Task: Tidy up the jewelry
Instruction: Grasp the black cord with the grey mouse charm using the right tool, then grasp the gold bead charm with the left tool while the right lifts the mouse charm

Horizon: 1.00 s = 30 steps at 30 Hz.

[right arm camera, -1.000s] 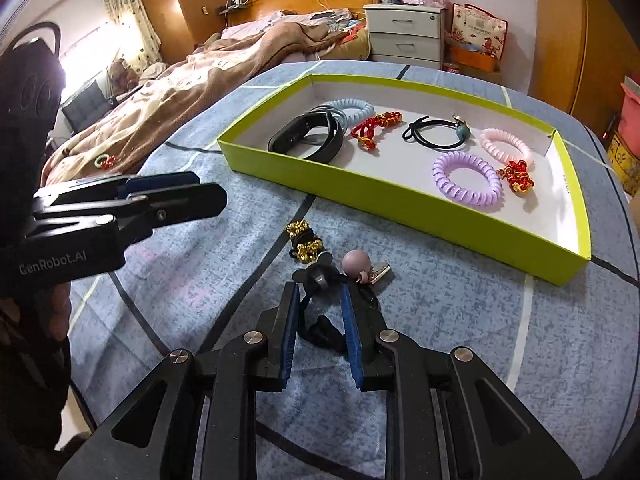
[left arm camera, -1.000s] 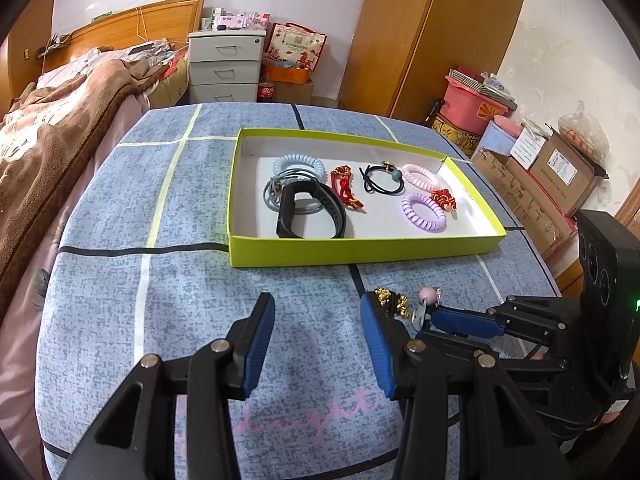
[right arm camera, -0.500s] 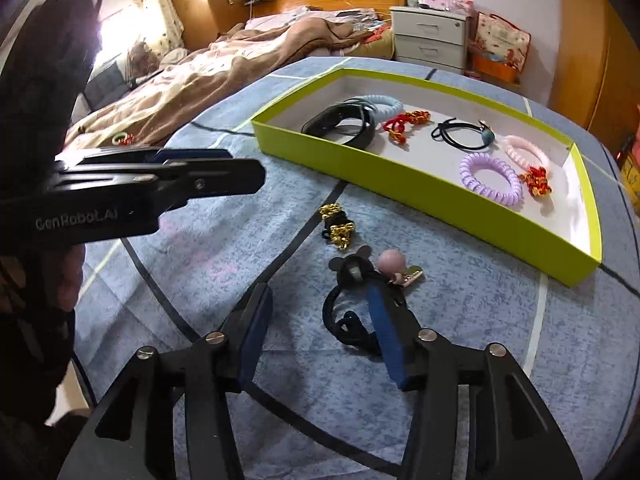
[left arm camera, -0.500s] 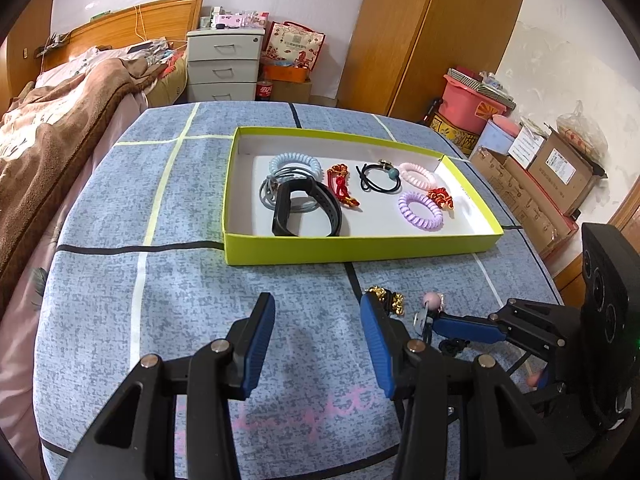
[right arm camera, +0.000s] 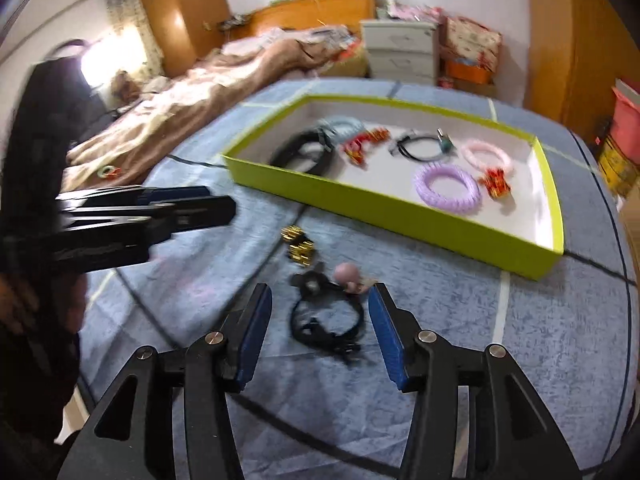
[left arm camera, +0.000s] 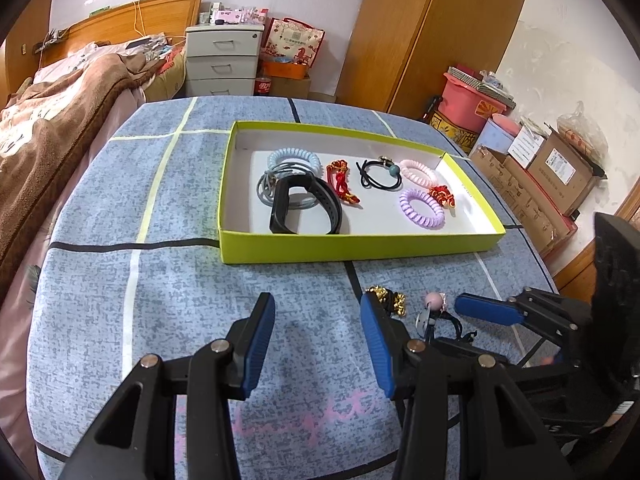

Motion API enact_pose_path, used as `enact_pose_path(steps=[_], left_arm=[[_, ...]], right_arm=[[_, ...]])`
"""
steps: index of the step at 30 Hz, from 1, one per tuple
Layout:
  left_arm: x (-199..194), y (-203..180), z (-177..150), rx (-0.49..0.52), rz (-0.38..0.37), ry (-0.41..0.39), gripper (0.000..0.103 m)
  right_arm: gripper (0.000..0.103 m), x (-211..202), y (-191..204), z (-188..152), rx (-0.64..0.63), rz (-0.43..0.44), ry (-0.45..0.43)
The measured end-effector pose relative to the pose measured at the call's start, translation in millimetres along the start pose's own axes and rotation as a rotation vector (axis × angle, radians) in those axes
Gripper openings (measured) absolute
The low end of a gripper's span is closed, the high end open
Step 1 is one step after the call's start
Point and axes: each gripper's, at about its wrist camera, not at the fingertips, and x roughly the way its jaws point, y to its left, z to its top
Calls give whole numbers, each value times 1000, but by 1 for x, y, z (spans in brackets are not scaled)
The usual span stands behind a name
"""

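A green tray (left arm camera: 360,246) (right arm camera: 384,210) on the blue cloth holds several hair ties, a black wristband (left arm camera: 306,208) and red charms. In front of it lie a black hair tie (right arm camera: 326,320) with a pink bead (right arm camera: 347,273) and a gold-bead tie (right arm camera: 298,244) (left arm camera: 390,298). My right gripper (right arm camera: 318,338) is open, its fingers on either side of the black hair tie, not gripping it. My left gripper (left arm camera: 318,340) is open and empty, just left of those loose pieces.
A bed with a brown blanket (left arm camera: 48,120) lies to the left. White drawers (left arm camera: 222,60) and a wooden wardrobe (left arm camera: 420,28) stand behind. Boxes (left arm camera: 552,168) are stacked at the right of the table.
My right gripper has opened and let go of the black hair tie, which now lies on the cloth. It has drawn back a little. The left gripper stays open.
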Motion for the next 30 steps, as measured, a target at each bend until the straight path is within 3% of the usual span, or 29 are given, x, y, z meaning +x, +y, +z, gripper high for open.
enact_pose_path(steps=[4,8,18,25,30], left_arm=[[0,1,-1,-5,1,2,46],[1,0,-2,-4,-2,7,46],[9,-11,1,17,-47,21,49],[21,-32,1,68,-70,46,51],[27,-47,-1,107,-49,53,51]], right_arm=[[51,8,6,3,-10,-21,7],[51,12,16,4,-83,-98,17],[49,3,-8,0,-48,-141,0],[21,-5,-24,-4,-17,-156,-9],[12,-11,-34,-7,1,-154,-10]])
